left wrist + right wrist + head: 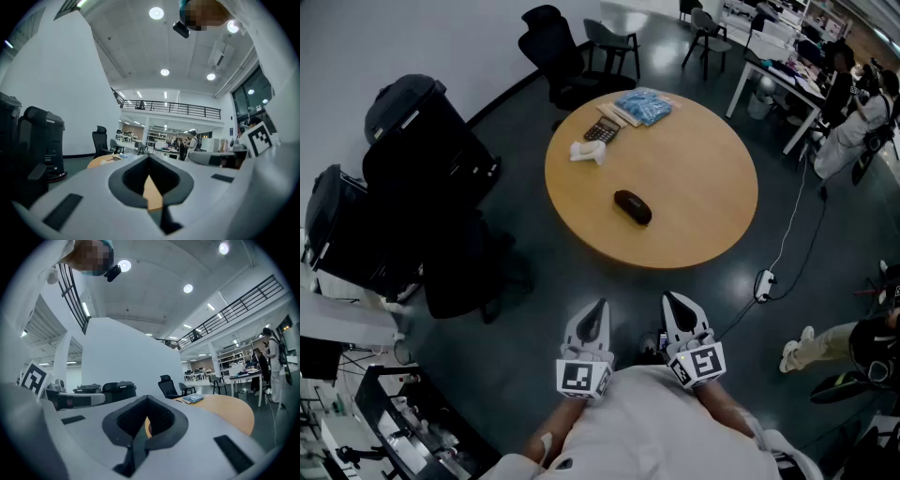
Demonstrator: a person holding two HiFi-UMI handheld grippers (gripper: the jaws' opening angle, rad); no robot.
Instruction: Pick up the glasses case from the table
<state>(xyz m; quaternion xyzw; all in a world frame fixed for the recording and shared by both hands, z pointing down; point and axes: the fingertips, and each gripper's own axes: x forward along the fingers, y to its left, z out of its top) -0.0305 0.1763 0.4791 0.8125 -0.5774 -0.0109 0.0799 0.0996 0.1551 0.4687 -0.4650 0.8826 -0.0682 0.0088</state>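
— Black glasses case: state its position and condition.
— It lies on the round wooden table, a little toward the near edge from the centre, with its long axis slanted. The lid is closed, so its contents cannot be seen. No other item touches it.

— List the remaining items on the tabletop.
— All are on the far side, well apart from the case. A white crumpled item lies just beside a dark calculator. A blue packet sits near the far rim.

— Report the left gripper.
— It is held level close to the person's body, above the dark floor and short of the table edge. Its jaws are pressed together tip to tip and hold nothing.

— Report the right gripper.
— It is just beside the left one, also level. Its jaws are fully together and it is empty.

— What stands around or in the way?
— A strip of floor and the table's near rim lie between both grippers and the case. Two bulky black cases stand to the left of the table. A black office chair stands at its far side. A power strip with a white cable lies on the floor to the right. People stand at desks at the far right.
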